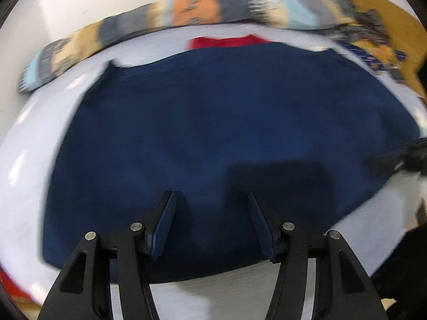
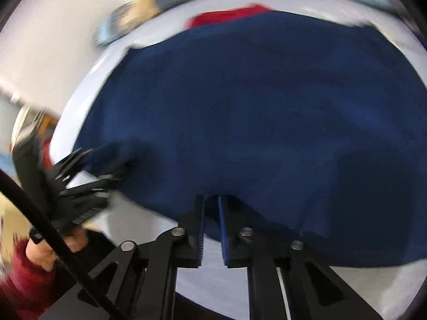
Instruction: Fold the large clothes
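A large navy blue garment (image 1: 213,133) lies spread on a white table (image 1: 34,138); it also fills the right wrist view (image 2: 253,106). My left gripper (image 1: 212,200) is open and empty, hovering over the garment's near edge. My right gripper (image 2: 210,202) has its jaws nearly together with a fold of the navy cloth between them at the near hem. The left gripper also shows blurred in the right wrist view (image 2: 88,176), at the garment's left edge. Both views are motion-blurred.
A red garment (image 1: 229,41) lies beyond the navy one. A striped multicoloured blanket (image 1: 160,18) runs along the table's far edge. A patterned cloth (image 1: 373,53) lies at the far right. The holder's hand with a red sleeve (image 2: 32,264) is at lower left.
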Demonstrator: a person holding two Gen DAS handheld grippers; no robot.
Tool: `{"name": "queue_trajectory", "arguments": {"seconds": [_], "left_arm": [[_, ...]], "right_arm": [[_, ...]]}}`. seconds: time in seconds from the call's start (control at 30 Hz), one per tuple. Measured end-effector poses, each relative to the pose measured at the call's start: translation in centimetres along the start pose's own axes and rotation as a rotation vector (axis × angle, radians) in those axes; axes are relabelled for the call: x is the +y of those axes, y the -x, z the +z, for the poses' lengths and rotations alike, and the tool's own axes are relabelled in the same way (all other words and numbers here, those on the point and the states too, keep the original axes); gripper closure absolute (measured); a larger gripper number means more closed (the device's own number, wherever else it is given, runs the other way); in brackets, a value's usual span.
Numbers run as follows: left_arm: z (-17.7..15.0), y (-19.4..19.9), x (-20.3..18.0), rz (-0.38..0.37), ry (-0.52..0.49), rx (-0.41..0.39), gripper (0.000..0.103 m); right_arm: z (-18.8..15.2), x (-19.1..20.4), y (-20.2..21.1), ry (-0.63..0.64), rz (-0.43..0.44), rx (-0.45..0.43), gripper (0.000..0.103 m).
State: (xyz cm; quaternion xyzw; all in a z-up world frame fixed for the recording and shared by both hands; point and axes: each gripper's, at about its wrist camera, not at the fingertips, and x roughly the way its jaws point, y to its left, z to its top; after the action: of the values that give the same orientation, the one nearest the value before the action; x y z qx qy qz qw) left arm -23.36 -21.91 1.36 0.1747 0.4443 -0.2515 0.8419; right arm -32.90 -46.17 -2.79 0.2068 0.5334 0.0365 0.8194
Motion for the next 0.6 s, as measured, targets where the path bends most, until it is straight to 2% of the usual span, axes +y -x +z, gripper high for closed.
{"name": "queue_trajectory", "arguments": {"seconds": [0.07,0.1,0.17,0.2,0.23,0.27,0.33,0.4,0.43,0.53,0.6], "left_arm": [[-0.1,-0.1,3.0,0.059,0.085,0.045,0.04],[-0.1,0.1,4.6,0.095,0.135,0.06,0.039],[0.3,1.3,5.8,0.229,0.147,0.034,0.042],[0.3,1.9,5.9,0.236,0.158,0.01,0.042],[1.2,2.9,6.4,0.205,0.193,-0.047,0.042],[1.7,3.7,6.7,0.181,0.208,-0.08,0.042],[4.4,3.7,6.3,0.127,0.188,-0.111,0.041],[7.1,2.6,6.0,0.089,0.165,-0.129,0.038],[8.3,1.5,6.1,0.079,0.165,-0.125,0.037],[10.7,-1.8,7.4,0.041,0.194,-0.12,0.037],[11.4,-4.6,9.3,0.06,0.231,-0.101,0.037]], "right_arm": [[0.4,-3.6,1.2,-0.096,-0.074,-0.007,0.103],[0.6,-5.0,1.8,-0.135,-0.101,-0.016,0.103],[1.1,-7.8,3.8,-0.223,-0.19,-0.076,0.103],[1.6,-8.7,5.1,-0.239,-0.287,-0.122,0.103],[1.9,-9.0,6.0,-0.242,-0.316,-0.167,0.099],[2.9,-9.5,7.3,-0.254,-0.305,-0.237,0.098],[5.5,-9.5,7.8,-0.259,-0.275,-0.281,0.098],[8.5,-9.2,7.2,-0.235,-0.298,-0.327,0.098],[10.1,-9.0,6.4,-0.213,-0.31,-0.334,0.098],[12.1,-8.5,3.4,-0.215,-0.292,-0.335,0.098],[13.4,-8.9,1.4,-0.259,-0.258,-0.314,0.098]]}}
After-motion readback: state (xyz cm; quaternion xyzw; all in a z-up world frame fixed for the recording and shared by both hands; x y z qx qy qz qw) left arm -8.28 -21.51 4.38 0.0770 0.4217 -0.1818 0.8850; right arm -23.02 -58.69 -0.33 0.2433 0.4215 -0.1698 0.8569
